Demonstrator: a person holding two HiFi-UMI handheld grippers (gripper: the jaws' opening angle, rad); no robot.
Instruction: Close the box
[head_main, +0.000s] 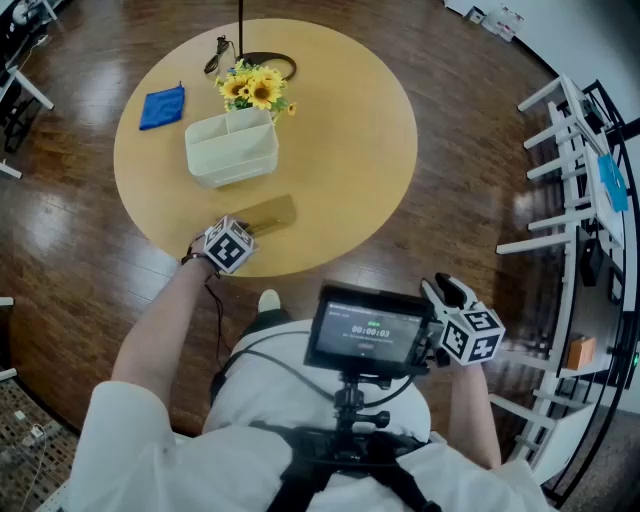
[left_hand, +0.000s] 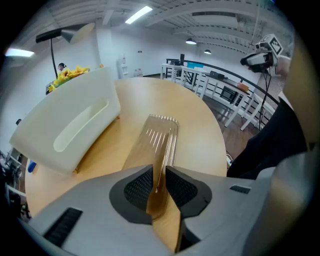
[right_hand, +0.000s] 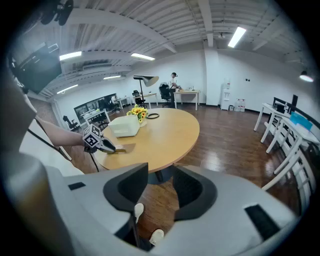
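On the round wooden surface (head_main: 350, 130), a white open box (head_main: 232, 150) is seen well in from the near edge. Yellow flowers (head_main: 255, 88) are set just behind it and a blue cloth (head_main: 162, 106) off to its left. Between the box and the near edge a clear brownish lid (left_hand: 157, 137) is laid, its near end clamped by the fingers (left_hand: 137, 187) of the left gripper (left_hand: 159, 182). The right gripper (right_hand: 160, 192) is held off the surface, fingers apart, with nothing gripped.

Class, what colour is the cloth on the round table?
The cloth is blue; the head view shows it best.
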